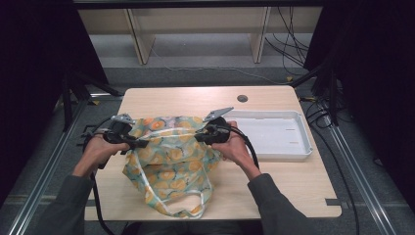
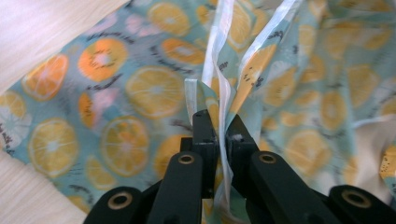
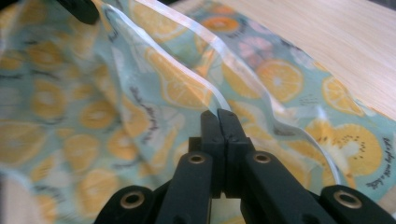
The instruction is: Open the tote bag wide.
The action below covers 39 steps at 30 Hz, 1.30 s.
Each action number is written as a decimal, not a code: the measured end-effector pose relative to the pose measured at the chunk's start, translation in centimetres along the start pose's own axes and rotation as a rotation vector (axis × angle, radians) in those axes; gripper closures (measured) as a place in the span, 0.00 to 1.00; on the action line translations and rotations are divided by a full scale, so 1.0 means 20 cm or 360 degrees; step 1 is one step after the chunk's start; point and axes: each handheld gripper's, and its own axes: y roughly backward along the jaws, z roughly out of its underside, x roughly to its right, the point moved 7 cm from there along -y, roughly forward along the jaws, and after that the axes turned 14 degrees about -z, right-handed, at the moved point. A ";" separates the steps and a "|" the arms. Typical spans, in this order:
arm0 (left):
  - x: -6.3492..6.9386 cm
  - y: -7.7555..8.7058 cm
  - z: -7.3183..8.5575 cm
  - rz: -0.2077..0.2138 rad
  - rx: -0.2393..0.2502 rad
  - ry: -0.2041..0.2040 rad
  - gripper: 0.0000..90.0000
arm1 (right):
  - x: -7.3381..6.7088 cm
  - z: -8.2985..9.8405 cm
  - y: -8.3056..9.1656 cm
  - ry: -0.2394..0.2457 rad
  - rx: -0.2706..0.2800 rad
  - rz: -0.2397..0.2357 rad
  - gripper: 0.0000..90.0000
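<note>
Orange-print fabric bag [image 1: 171, 156] on wooden table [image 1: 293, 186], just left of white tray [image 1: 298, 147], left gripper [image 1: 142, 143] jaws clamped on bag's left rim, right gripper [image 1: 198, 138] jaws clamped on right rim.

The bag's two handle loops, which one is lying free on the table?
The near handle loop, by the table's front edge, lies slack; the bag's far rim is pinched between both grippers.

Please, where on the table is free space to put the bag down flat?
The table is bare along its far edge, behind the bag, and at the near right corner, before the white tray. The middle is crowded: both grippers pinch the bag's rim there.
</note>
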 end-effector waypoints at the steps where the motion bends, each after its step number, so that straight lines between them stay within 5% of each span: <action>1: -0.02 -0.03 0.01 -0.0027 -0.0036 0.0002 0.95 | 0.02 0.01 -0.03 -0.0021 -0.0006 0.0017 1.00; 5: -0.07 -0.13 0.08 -0.0026 -0.0127 0.0071 0.95 | 0.08 0.04 -0.14 -0.0034 -0.0117 0.0087 0.98; 7: -0.10 -0.17 0.12 -0.0019 -0.0151 0.0086 0.96 | 0.09 0.06 -0.16 -0.0025 -0.0153 0.0151 0.88; 8: -0.11 -0.17 0.13 -0.0003 -0.0164 0.0093 0.96 | 0.09 0.06 -0.17 0.0002 -0.0105 0.0187 0.84; 9: -0.11 -0.18 0.14 -0.0021 -0.0165 0.0111 0.96 | 0.07 0.06 -0.15 -0.0017 -0.0153 0.0179 0.79; 12: -0.12 -0.17 0.14 -0.0036 -0.0134 0.0159 0.96 | 0.02 0.01 -0.11 0.0093 -0.0084 0.0199 0.65; 14: -0.12 -0.17 0.14 -0.0038 -0.0132 0.0155 0.97 | -0.05 -0.01 -0.07 0.0056 -0.0058 0.0151 0.63; 17: -0.12 -0.17 0.14 -0.0037 -0.0160 0.0093 0.96 | -0.17 -0.05 -0.05 0.0207 -0.0044 0.0061 0.61; 20: -0.11 -0.17 0.13 -0.0042 -0.0127 0.0152 0.97 | -0.27 -0.06 -0.09 0.0301 -0.0082 0.0000 0.60; 21: -0.11 -0.17 0.14 -0.0039 -0.0137 0.0123 0.96 | -0.29 -0.06 -0.11 0.0283 -0.0124 -0.0015 0.59; 26: -0.11 -0.16 0.13 -0.0031 -0.0124 0.0130 0.96 | -0.24 0.00 -0.27 0.0296 -0.0247 0.0002 0.53; 28: -0.11 -0.15 0.14 -0.0032 -0.0144 0.0080 0.96 | -0.22 0.04 -0.33 0.0302 -0.0311 -0.0015 0.51; 30: -0.11 -0.15 0.14 -0.0022 -0.0125 0.0108 0.96 | -0.21 0.08 -0.39 0.0336 -0.0432 0.0039 0.59; 31: -0.10 -0.15 0.13 -0.0020 -0.0122 0.0127 0.96 | -0.18 0.09 -0.40 0.0434 -0.0483 0.0074 0.67; 32: -0.10 -0.15 0.13 -0.0023 -0.0122 0.0124 0.96 | -0.21 0.12 -0.41 0.0315 -0.0511 0.0101 0.74; 33: -0.10 -0.15 0.14 -0.0032 -0.0123 0.0121 0.96 | -0.18 0.11 -0.42 0.0419 -0.0522 0.0101 0.84; 35: -0.09 -0.14 0.14 -0.0019 -0.0133 0.0088 0.93 | -0.18 0.12 -0.42 0.0418 -0.0538 0.0070 0.98; 36: -0.09 -0.13 0.13 -0.0035 -0.0128 0.0090 0.86 | -0.18 0.10 -0.41 0.0475 -0.0529 0.0069 1.00; 39: -0.05 -0.07 0.11 -0.0128 -0.0137 0.0048 0.59 | -0.20 0.08 -0.37 0.0404 -0.0471 0.0022 1.00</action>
